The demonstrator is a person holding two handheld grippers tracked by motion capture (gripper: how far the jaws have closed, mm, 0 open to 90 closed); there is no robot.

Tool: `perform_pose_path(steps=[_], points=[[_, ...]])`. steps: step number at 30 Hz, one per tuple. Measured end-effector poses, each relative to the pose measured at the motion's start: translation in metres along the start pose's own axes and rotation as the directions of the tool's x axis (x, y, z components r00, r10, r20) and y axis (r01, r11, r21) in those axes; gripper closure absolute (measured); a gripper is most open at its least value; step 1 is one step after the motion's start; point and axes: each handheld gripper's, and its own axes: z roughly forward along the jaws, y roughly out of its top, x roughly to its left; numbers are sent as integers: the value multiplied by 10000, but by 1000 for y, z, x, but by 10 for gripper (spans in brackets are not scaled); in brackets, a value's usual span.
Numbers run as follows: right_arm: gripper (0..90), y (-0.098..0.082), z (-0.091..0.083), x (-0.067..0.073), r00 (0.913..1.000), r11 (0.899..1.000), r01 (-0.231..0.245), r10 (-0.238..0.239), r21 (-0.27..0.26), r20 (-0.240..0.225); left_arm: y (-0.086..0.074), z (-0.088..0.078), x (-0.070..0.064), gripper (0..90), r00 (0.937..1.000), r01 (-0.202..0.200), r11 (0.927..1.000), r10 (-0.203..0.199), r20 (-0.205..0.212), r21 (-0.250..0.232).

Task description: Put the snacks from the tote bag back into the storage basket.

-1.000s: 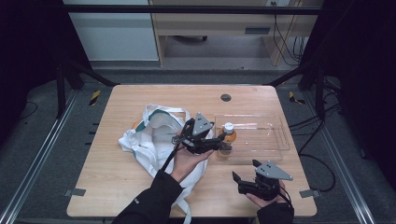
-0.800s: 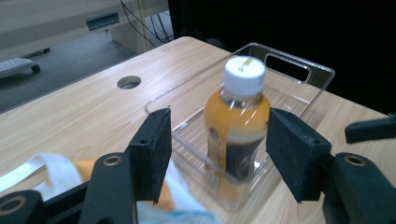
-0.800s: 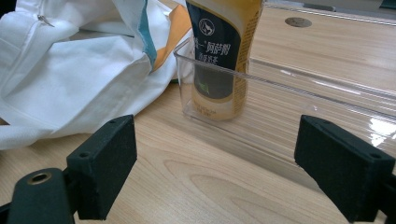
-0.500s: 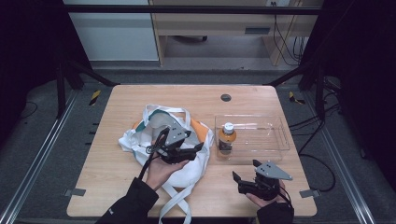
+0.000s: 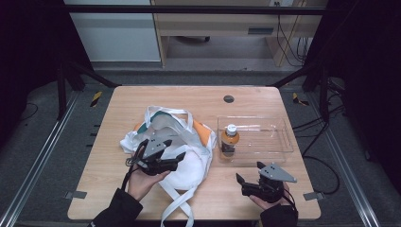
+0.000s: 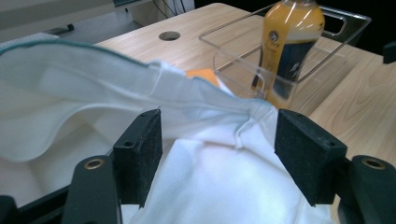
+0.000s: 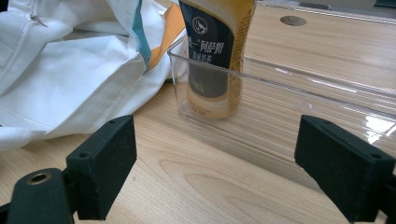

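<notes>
White cloth bag (image 5: 177, 144) lies crumpled on the wooden desk (image 5: 142, 99), left of the clear tray (image 5: 279, 142) and touching the tray's near-left corner. Its straps trail toward the desk's near edge. A teal-trimmed rim and an orange patch show along the side of the bag facing the tray.

Left tool (image 5: 176, 158) sits over the near part of the bag, held in the person's left hand (image 5: 142, 182). Its jaws have just been opening. In the left gripper view they stand wide apart with bag cloth (image 6: 215, 154) bulging between them; the pads (image 6: 140, 154) rest beside the cloth without pinching it. State: released, nothing gripped.

Bottle (image 5: 230, 139) stands upright inside the tray, in its left end, close to the wall nearest the bag. It has a white cap, orange contents and a dark label. In the left gripper view the bottle (image 6: 287, 51) appears beyond the bag's rim, behind the tray wall (image 6: 243, 70).

Right tool (image 5: 246, 182) rests near the desk's front edge, in front of the tray and apart from it, in the person's right hand (image 5: 272, 201). In the right gripper view its jaws are spread wide over bare wood, facing the tray wall (image 7: 280, 93) and the bottle (image 7: 217, 51) behind it. State: released, holding nothing.

A round dark hole (image 5: 229, 99) sits in the desk behind the tray, well apart from it.
</notes>
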Motion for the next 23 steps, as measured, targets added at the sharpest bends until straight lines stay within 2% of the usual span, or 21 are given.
perform_pose_path(steps=[11,23], points=[[130,0,0,0,10000,10000,77,-77,-52,-24,-30,-20,18,300,9976,410,9990,-401,-569,157],[130,0,1,1,9996,9996,267,-267,43,22,-47,-38,27,283,9953,556,9982,-535,-813,242]])
